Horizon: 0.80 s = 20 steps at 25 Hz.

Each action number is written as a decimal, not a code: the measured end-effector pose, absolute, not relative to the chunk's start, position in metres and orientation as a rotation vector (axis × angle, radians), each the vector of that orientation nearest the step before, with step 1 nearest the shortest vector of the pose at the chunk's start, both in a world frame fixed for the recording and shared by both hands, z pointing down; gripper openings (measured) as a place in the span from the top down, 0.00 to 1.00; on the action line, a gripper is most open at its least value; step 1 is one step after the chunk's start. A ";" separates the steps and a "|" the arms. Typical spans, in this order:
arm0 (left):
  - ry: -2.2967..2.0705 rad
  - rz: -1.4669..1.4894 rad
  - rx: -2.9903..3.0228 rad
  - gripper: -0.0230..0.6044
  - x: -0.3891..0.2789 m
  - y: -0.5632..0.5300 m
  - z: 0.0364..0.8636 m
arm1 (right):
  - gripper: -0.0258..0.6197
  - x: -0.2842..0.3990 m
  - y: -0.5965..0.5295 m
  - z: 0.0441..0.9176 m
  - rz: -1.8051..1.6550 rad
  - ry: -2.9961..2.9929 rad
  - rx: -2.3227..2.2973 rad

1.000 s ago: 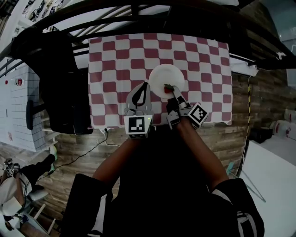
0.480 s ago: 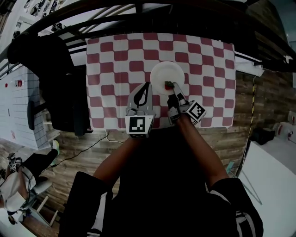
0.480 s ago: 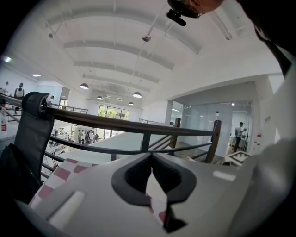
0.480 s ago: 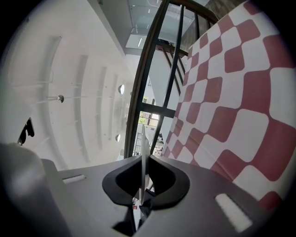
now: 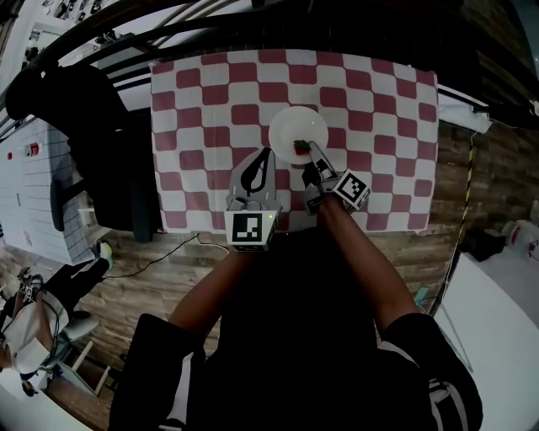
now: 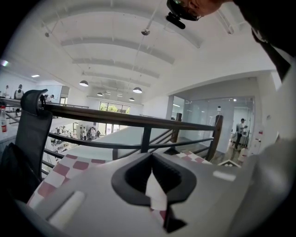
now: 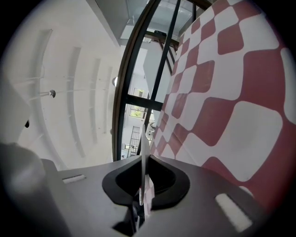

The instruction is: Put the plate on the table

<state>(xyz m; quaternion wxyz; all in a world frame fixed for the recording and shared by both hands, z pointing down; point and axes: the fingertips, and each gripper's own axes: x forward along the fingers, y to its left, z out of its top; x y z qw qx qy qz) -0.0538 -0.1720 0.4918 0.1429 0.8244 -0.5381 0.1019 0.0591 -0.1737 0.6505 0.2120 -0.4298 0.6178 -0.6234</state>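
Note:
A white round plate (image 5: pixel 296 128) is over the middle of the red-and-white checked tablecloth (image 5: pixel 202 101). My right gripper (image 5: pixel 307 151) is shut on its near rim, beside a small red spot I cannot identify. In the right gripper view the plate (image 7: pixel 144 152) shows edge-on as a thin white line pinched between the jaws of the right gripper (image 7: pixel 143 187); whether it touches the cloth I cannot tell. My left gripper (image 5: pixel 266 155) hovers just left of the plate, shut and holding nothing. In the left gripper view the closed left gripper (image 6: pixel 153 185) points toward the railing.
A black chair with dark cloth on it (image 5: pixel 101 160) stands at the table's left side. A dark metal railing (image 5: pixel 253 25) runs behind the far edge. A cable (image 5: pixel 160 265) lies on the wooden floor near the front left corner. A white surface (image 5: pixel 497 337) sits at lower right.
The right gripper has carried the plate slightly farther from me over the cloth. The left gripper has barely moved. Both stay shut.

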 end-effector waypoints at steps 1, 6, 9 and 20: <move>-1.554 0.301 2.374 0.95 -0.055 -0.171 0.493 | 0.93 0.060 -0.173 0.657 -1.747 1.721 -1.203; -1.559 0.312 2.349 0.95 -0.061 -0.171 0.500 | 0.93 0.070 -0.163 0.691 -1.856 1.723 -1.290; -1.555 0.331 2.337 0.95 -0.062 -0.172 0.506 | 0.93 0.069 -0.164 0.704 -1.865 1.739 -1.273; -1.539 0.318 2.322 0.95 -0.061 -0.176 0.511 | 0.93 0.054 -0.163 0.722 -1.896 1.716 -1.204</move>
